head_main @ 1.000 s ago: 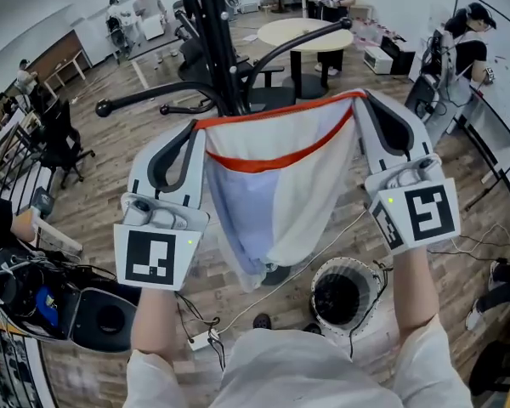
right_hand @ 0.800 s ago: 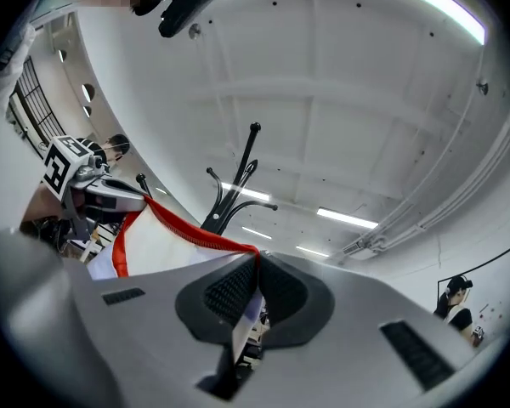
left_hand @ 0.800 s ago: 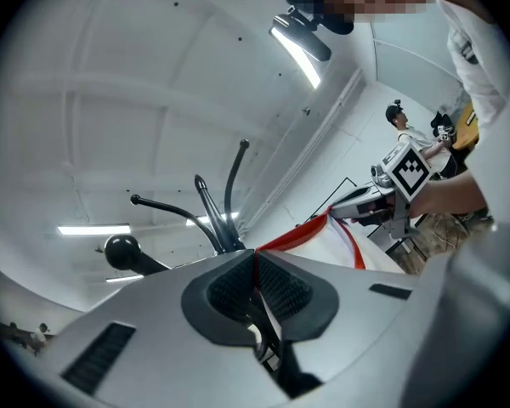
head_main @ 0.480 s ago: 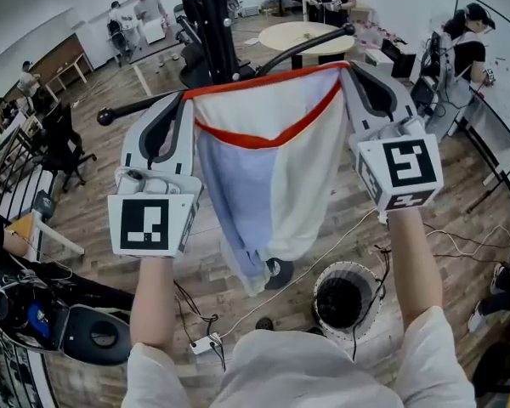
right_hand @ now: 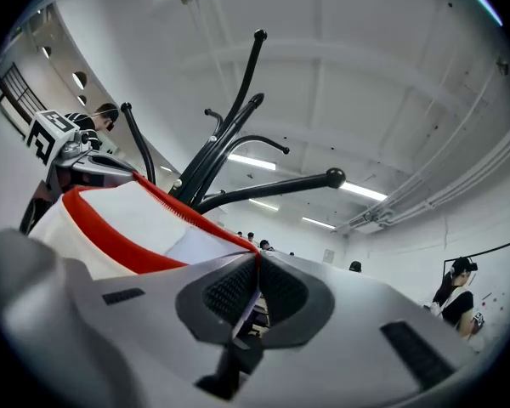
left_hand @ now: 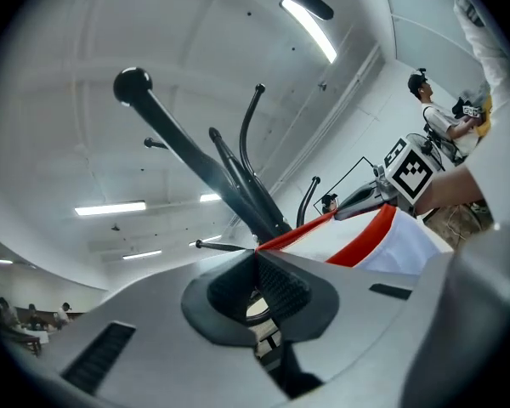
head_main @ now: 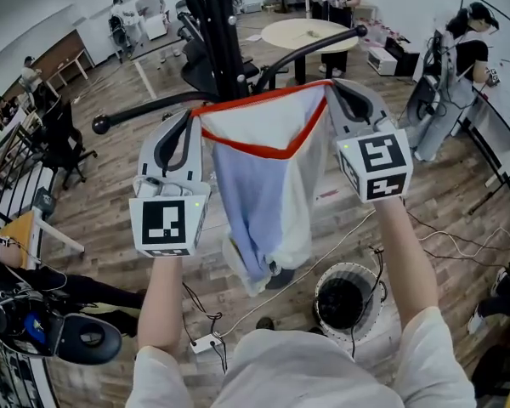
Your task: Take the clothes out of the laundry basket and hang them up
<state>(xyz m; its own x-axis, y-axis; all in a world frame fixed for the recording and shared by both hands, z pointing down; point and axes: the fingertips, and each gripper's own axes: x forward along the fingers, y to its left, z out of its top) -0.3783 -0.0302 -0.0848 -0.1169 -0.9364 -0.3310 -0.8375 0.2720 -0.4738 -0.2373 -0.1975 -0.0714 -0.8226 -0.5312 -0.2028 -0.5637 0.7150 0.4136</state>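
Observation:
A white and pale-blue garment [head_main: 263,177] with an orange-red waistband hangs stretched between my two grippers in the head view. My left gripper [head_main: 195,119] is shut on the waistband's left end, and my right gripper [head_main: 329,90] is shut on its right end. Just behind the waistband stands the black coat stand [head_main: 223,41]; one knobbed arm [head_main: 144,109] reaches left and another [head_main: 314,45] reaches right. In the left gripper view the shut left gripper [left_hand: 256,253] pinches the orange edge [left_hand: 357,240]. The right gripper view shows the right gripper [right_hand: 257,257] clamping the fabric [right_hand: 127,219] below the stand's arms [right_hand: 272,185].
A round mesh laundry basket [head_main: 344,298] stands on the wooden floor by my feet, with cables and a power strip [head_main: 202,341] beside it. A round table [head_main: 310,32] and several people are further back. Office chairs and desks line the left side.
Both grippers have carried the garment toward the coat stand and drawn closer together, the right one more. The waistband span is narrower and the cloth hangs in deeper folds.

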